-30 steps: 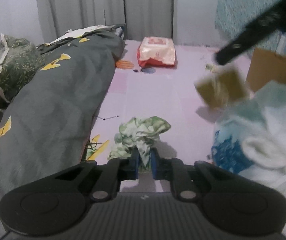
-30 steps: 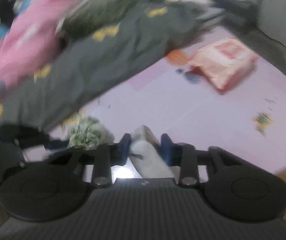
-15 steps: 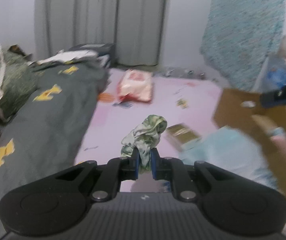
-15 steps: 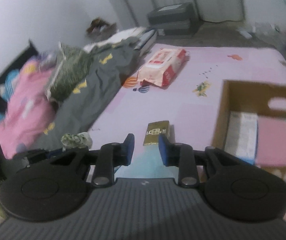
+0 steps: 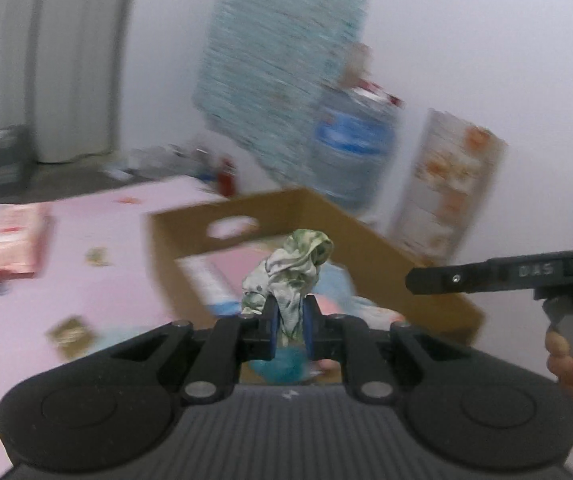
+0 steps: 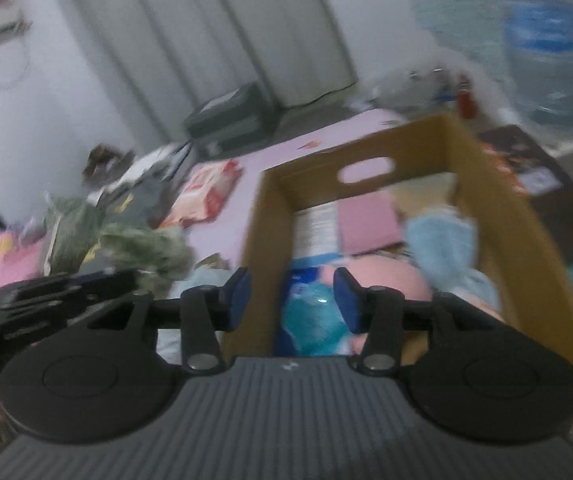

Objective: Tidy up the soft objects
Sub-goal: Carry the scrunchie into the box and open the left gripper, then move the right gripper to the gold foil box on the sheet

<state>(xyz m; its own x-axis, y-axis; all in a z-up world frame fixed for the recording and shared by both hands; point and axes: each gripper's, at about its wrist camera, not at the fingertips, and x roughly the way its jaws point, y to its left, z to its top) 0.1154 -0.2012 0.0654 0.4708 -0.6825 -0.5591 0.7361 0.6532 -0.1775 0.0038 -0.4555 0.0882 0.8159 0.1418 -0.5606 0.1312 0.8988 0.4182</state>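
Note:
My left gripper [image 5: 288, 320] is shut on a crumpled green-and-white patterned cloth [image 5: 294, 264], held in the air just before the open cardboard box [image 5: 366, 232]. In the right wrist view the same cloth [image 6: 146, 248] shows at the left, beside the box [image 6: 266, 216]. My right gripper [image 6: 292, 298] hangs over the box's near end. Its jaws are opening and nothing is between the pads. Inside the box lie a light blue towel [image 6: 442, 236], a pink soft thing [image 6: 386, 276] and a teal item [image 6: 314, 316]. One of the right gripper's fingers [image 5: 486, 276] reaches in from the right.
The box stands on a pink floor mat [image 5: 86, 280]. A big water jug [image 5: 350, 148] stands behind it by the wall. A red-and-white packet [image 5: 6, 240] and a small olive packet [image 5: 70, 332] lie on the mat. Grey bedding [image 6: 142, 200] is heaped at the left.
Both grippers swung right, from the bedding side to the box. The left lifted the patterned cloth off the mat. The right no longer holds the white thing and its jaws stand wider.

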